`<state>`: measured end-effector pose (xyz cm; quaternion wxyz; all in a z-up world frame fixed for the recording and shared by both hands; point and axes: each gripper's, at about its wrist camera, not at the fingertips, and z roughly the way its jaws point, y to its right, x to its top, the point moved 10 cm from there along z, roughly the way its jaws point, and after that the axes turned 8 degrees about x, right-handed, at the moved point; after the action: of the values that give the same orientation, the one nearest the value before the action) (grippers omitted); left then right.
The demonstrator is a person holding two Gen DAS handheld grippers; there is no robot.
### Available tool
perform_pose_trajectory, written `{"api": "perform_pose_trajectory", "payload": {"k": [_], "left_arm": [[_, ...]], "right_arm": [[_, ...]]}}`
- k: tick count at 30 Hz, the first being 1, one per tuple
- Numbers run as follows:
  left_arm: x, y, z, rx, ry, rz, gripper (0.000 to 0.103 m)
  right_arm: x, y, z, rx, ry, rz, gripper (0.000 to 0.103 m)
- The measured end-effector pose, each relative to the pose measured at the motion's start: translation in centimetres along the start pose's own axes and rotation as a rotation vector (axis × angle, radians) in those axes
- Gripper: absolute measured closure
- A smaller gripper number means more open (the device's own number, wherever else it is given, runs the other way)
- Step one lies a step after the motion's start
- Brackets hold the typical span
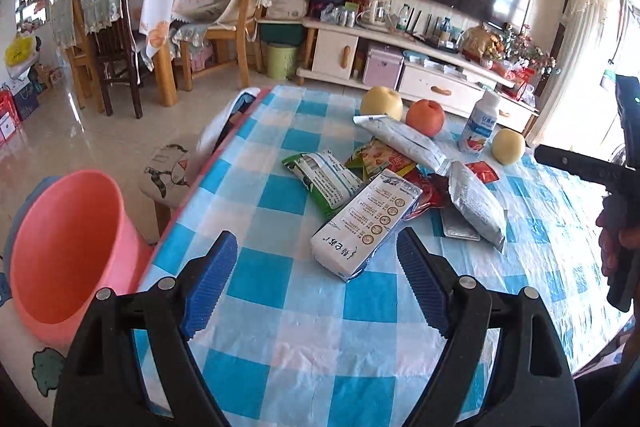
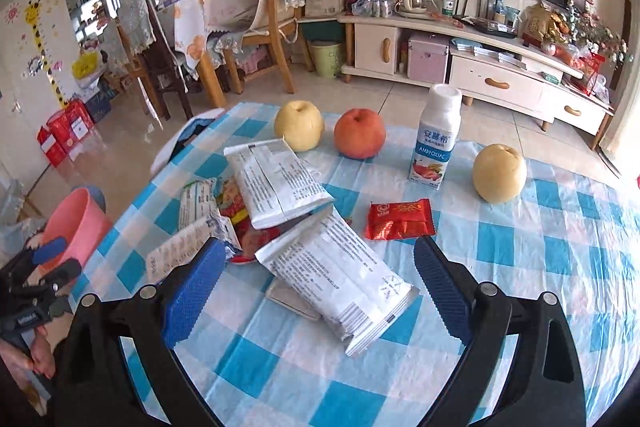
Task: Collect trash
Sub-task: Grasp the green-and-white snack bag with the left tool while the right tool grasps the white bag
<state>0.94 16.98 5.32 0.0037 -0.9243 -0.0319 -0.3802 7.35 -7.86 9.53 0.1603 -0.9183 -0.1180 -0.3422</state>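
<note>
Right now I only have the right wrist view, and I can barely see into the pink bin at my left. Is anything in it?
Observer: No. The left wrist view looks straight into the pink bin, and only its bare wall shows inside.
Operator: Is the left gripper carrying anything?
Observer: No. The left gripper has its fingers open, with nothing clamped.
Operator: What is nearest to it?
Observer: A white carton printed with round icons lies flat on the table, its near end between the open fingers.
</note>
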Motion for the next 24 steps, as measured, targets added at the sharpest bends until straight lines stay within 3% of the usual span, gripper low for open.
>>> {"api": "perform_pose_trajectory", "payload": {"k": [5, 10, 17, 24], "left_arm": [[1.4, 0.5, 5.6, -0.016, -0.110, -0.113, 0.020], [2.6, 0.6, 11.0, 0.001, -0.203, -0.179, 0.020], [4.0, 2.1, 16.0, 0.036, -0.275, -0.150, 0.020], [3.3, 3.0, 19.3, 0.088, -0.348, -0.097, 0.020]], "right_arm": [[-2.2, 2.0, 3.3, -0.013, -0.096, -0.059, 0.009], [-4.1, 2.8, 5.8, 0.044, -0.153, -0.077, 0.009], [-5.1, 2.7, 8.1, 0.092, -0.182, -0.115, 0.009], [-5.7, 2.4, 10.1, 0.129, -0.203, -0.133, 0.008]]}}
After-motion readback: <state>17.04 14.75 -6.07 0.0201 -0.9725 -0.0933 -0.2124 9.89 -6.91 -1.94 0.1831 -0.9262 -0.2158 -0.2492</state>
